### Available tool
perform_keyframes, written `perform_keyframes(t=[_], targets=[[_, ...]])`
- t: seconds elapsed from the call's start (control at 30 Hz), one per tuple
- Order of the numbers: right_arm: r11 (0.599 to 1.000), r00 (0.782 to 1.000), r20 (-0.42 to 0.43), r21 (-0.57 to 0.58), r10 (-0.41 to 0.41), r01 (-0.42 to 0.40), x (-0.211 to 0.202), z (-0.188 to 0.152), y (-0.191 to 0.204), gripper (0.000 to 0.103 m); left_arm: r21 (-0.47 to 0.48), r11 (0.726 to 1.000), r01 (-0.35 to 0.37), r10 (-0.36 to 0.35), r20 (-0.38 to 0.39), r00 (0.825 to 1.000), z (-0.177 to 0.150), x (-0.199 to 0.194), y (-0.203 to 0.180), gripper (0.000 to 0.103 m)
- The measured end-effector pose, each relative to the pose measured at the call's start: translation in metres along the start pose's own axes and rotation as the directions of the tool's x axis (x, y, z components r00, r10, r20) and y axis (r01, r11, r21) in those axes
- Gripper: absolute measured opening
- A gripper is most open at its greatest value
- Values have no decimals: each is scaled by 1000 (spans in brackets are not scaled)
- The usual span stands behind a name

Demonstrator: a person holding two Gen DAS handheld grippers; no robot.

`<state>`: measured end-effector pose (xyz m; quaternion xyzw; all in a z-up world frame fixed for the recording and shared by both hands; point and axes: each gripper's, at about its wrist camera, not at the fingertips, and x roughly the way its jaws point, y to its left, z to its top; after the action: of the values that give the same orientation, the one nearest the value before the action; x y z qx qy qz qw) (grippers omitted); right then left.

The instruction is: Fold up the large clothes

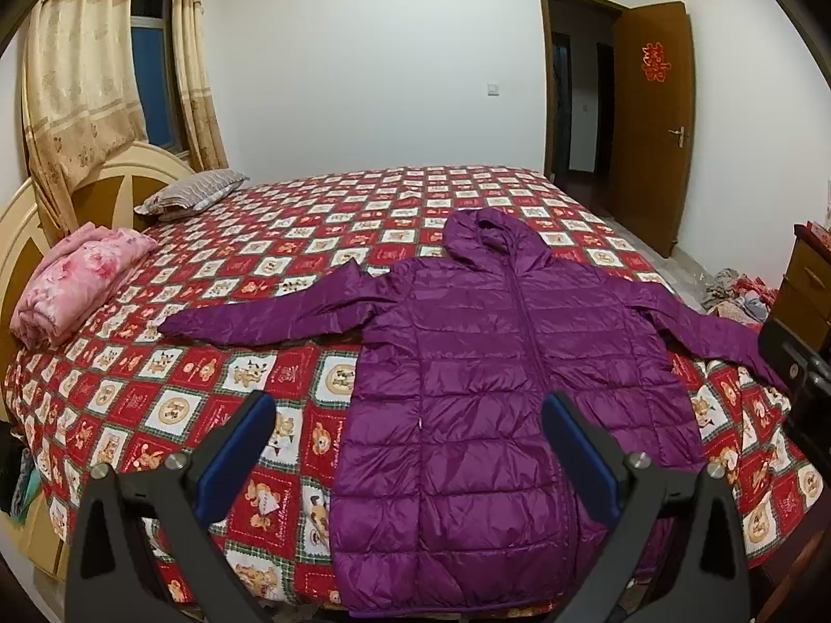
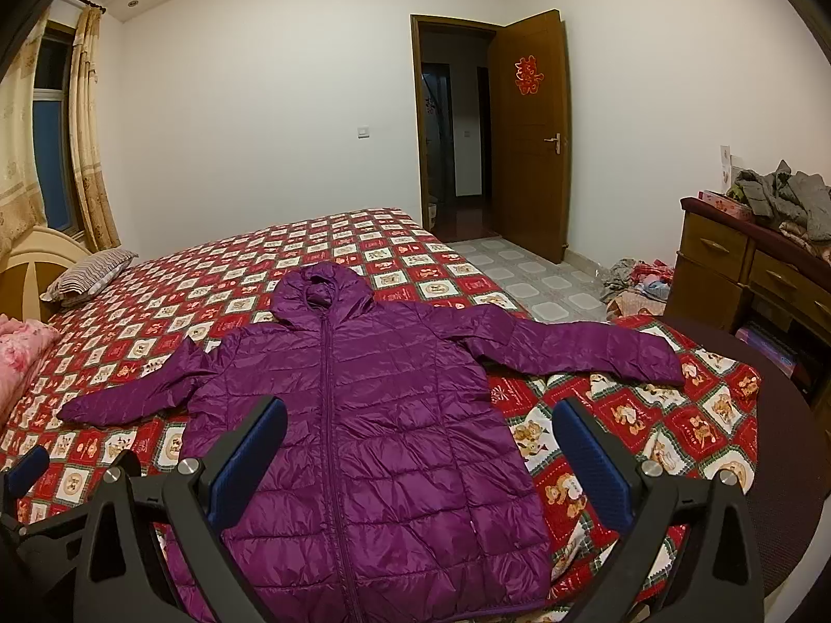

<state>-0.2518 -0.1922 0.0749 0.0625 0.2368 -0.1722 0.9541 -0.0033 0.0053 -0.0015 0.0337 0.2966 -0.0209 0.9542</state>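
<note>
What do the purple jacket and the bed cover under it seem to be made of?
Purple jacket: looks like thin synthetic shell, probably nylon or polyester, over puffy filling; it is glossy, crinkled and stitched into horizontal quilted channels, with a matching front zip. Bed cover: looks like matte printed woven fabric, possibly cotton; it shows no sheen, soft wrinkles and a red-and-white checked bear print.

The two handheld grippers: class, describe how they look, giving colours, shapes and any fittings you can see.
Both match. The left gripper and right gripper each have a matte black frame with triangular cut-outs and two angled black fingers. Each finger carries a flat blue textured pad and a round silver pivot bolt. No cables, markings, hands or sleeves show.
</note>
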Motion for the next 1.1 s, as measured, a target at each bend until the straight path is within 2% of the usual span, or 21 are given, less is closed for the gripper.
perform_keyframes(t=[1.1], targets=[[1000,1000,-8,6,-1,1,1,-1,-2,102,-6,1000,-3,4,8,1000,0,-4,1,103]])
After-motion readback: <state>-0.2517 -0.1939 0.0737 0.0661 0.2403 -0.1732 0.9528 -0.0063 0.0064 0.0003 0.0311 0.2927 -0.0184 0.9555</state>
